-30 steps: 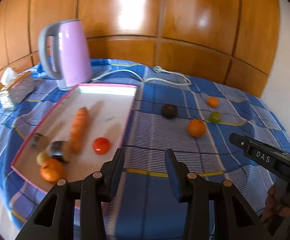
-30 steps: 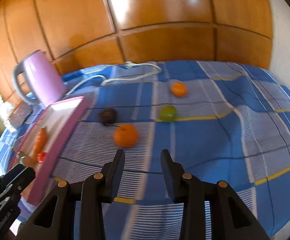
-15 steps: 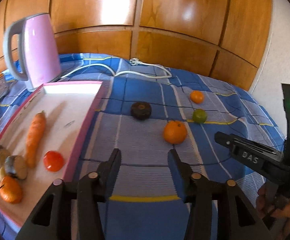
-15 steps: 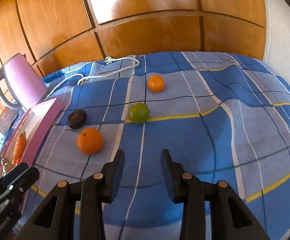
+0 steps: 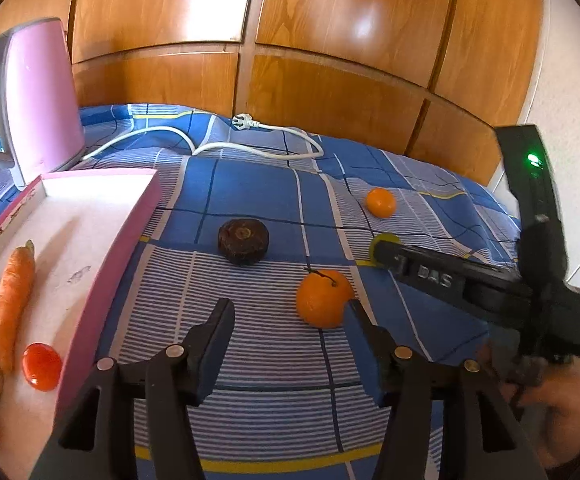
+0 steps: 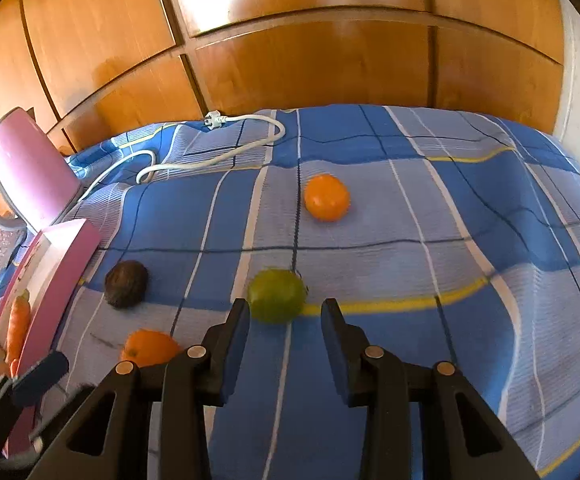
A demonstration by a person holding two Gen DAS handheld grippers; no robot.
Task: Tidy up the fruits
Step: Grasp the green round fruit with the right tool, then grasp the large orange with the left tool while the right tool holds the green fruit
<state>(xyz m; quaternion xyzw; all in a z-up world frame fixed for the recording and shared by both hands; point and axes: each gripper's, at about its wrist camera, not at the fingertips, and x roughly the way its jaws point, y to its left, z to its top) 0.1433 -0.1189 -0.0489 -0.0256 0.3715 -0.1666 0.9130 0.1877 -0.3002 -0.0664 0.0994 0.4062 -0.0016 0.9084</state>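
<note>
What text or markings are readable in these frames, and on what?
"DAS": raised letters on the finger of the right hand-held gripper, seen in the left wrist view.
Faint dark marks on the tray floor: too blurred to read.
Print along the tray's pink side in the right wrist view: too small to read.
Nothing else legible.

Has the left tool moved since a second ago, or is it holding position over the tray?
Yes. The left tool has shifted right, off the pink tray, toward the near orange; its jaws have just been opening, nothing between them.
</note>
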